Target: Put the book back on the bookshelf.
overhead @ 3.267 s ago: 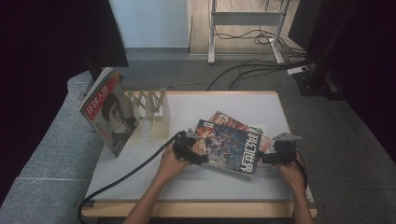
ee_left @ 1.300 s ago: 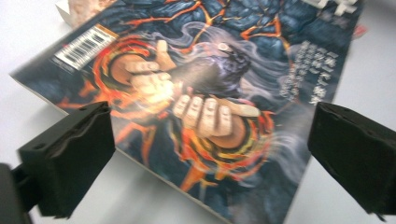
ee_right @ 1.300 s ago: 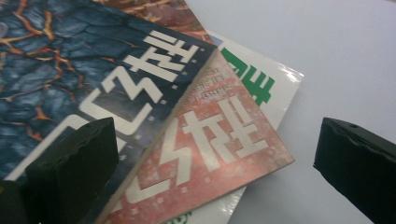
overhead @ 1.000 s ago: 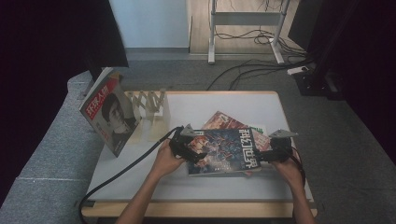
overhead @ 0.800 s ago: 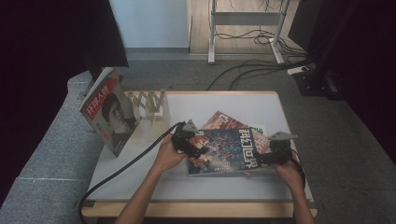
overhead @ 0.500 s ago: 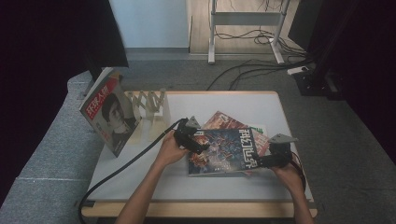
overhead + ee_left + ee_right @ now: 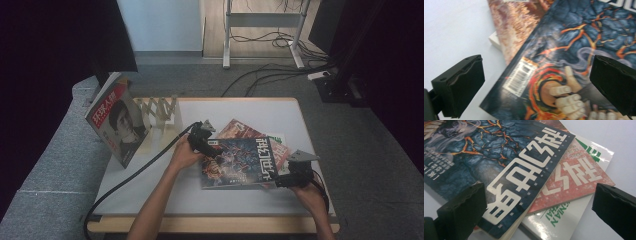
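Three magazines lie stacked on my white tabletop [image 7: 150,185] in the high view: a dark magazine [image 7: 240,162] with blue and orange art on top, a red magazine [image 7: 241,130] under it, and a white-and-green magazine [image 7: 278,138] at the bottom. My left tool [image 7: 212,152] sits at the dark magazine's left edge, my left hand [image 7: 184,155] behind it. My right tool [image 7: 280,181] is at the stack's lower right corner, with my right hand [image 7: 309,194] trailing. An upright magazine [image 7: 117,125] with a portrait cover stands at the tabletop's left edge, beside a wooden rack [image 7: 159,107].

From the left gripper view, I see my left tool [image 7: 536,87] spread wide, holding nothing, jaws straddling the dark magazine's [image 7: 579,50] barcode corner; the red magazine [image 7: 519,22] pokes out beyond it.

From the right gripper view, my right tool [image 7: 539,212] is also wide open and empty, with the dark magazine's [image 7: 499,157] title end, the red magazine [image 7: 579,175] and the white-and-green magazine [image 7: 556,220] fanned between its jaws.
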The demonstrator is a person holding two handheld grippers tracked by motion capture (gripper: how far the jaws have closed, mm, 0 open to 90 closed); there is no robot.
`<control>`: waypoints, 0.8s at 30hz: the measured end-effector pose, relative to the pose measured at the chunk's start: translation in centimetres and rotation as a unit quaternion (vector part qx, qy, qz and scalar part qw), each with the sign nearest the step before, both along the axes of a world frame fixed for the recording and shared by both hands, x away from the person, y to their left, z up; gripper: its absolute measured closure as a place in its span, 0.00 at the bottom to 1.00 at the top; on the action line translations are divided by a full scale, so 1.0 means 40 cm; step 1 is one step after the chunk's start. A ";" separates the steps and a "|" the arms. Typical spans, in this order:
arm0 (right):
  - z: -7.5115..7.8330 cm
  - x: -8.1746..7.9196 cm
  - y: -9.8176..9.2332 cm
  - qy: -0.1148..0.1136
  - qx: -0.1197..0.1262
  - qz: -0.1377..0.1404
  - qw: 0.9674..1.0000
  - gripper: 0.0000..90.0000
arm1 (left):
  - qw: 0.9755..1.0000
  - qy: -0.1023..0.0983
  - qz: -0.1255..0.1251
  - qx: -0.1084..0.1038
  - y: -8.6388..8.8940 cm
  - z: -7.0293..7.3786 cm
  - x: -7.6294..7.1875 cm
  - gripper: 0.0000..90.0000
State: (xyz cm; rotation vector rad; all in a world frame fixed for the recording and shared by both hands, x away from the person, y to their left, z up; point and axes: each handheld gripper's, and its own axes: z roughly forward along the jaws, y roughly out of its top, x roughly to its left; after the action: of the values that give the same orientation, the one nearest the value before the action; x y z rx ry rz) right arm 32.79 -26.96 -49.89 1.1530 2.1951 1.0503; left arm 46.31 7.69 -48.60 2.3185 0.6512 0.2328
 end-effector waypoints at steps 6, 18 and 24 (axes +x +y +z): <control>-0.010 -0.022 0.008 0.001 -0.003 0.003 1.000 0.00 | 1.000 0.004 -0.008 0.006 -0.009 -0.010 0.017 0.00; -0.028 -0.056 0.017 0.002 0.001 0.009 1.000 0.00 | 0.999 0.032 -0.015 -0.015 -0.009 -0.042 0.035 0.00; -0.041 -0.056 0.020 0.005 -0.008 0.007 1.000 0.00 | 0.999 0.045 -0.019 -0.021 -0.010 -0.046 0.033 0.00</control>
State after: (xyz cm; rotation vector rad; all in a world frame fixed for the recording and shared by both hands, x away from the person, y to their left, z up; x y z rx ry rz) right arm 30.53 -26.16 -51.54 1.1405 2.2189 1.0333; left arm 47.62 7.31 -50.42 2.3096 0.6495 0.0981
